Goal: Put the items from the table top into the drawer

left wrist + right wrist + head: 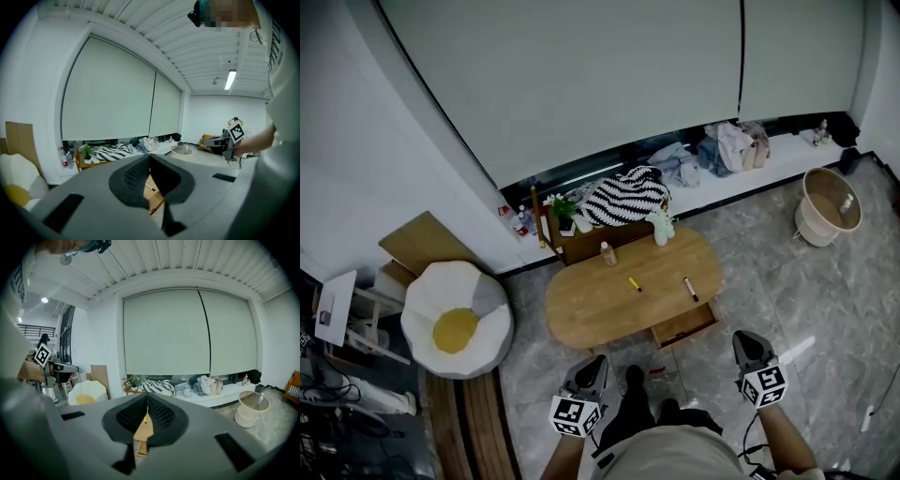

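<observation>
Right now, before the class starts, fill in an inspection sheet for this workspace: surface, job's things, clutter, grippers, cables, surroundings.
Surface: oval wooden coffee table, its drawer open on the near side.
Job's things: yellow pen, dark pen, small brownish bottle and pale green object, all on the tabletop.
Clutter: zebra-striped cloth behind the table.
Grippers: left gripper and right gripper shut, empty, short of the table.
Cables: dark cables on the floor, far left.
Surroundings: egg-shaped cushion, round beige tub.
</observation>
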{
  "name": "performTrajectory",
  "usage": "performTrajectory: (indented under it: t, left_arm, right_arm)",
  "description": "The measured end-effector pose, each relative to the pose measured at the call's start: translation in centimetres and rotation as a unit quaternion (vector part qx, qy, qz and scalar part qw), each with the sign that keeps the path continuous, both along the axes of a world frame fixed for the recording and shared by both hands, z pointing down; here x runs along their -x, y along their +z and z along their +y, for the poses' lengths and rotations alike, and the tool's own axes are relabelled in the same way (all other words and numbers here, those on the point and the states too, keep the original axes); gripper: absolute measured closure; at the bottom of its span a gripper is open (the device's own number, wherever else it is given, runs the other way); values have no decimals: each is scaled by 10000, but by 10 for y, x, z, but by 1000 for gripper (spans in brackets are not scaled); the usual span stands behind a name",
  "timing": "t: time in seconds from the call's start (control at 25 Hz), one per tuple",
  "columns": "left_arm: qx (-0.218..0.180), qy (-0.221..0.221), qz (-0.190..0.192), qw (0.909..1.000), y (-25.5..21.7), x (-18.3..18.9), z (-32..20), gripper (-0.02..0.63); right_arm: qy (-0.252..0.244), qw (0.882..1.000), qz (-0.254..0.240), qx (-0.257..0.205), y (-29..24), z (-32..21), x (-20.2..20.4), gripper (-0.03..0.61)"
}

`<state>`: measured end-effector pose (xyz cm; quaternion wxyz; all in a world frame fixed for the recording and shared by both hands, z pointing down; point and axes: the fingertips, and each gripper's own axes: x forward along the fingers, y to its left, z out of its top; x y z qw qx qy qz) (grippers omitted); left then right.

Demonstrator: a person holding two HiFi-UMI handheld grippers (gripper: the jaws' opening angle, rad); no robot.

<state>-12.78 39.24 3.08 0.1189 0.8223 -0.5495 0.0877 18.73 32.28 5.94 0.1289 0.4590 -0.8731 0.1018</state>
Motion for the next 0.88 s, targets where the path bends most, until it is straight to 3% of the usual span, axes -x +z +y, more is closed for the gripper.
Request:
performTrajectory:
  t: [0.24,0.56,0.88]
  left_arm:
    - [133,53,44,9999,17,20,-45,592]
    - [153,494,124,9986,25,41,-118,592]
    - [416,1028,-150,9937,53,59,-192,592]
  right_arm:
    - [162,9998,75,30,10,-28,13,557]
    - [422,9989,181,129,18,-76,39,557]
    - [552,9970,402,377,36,-128,69,557]
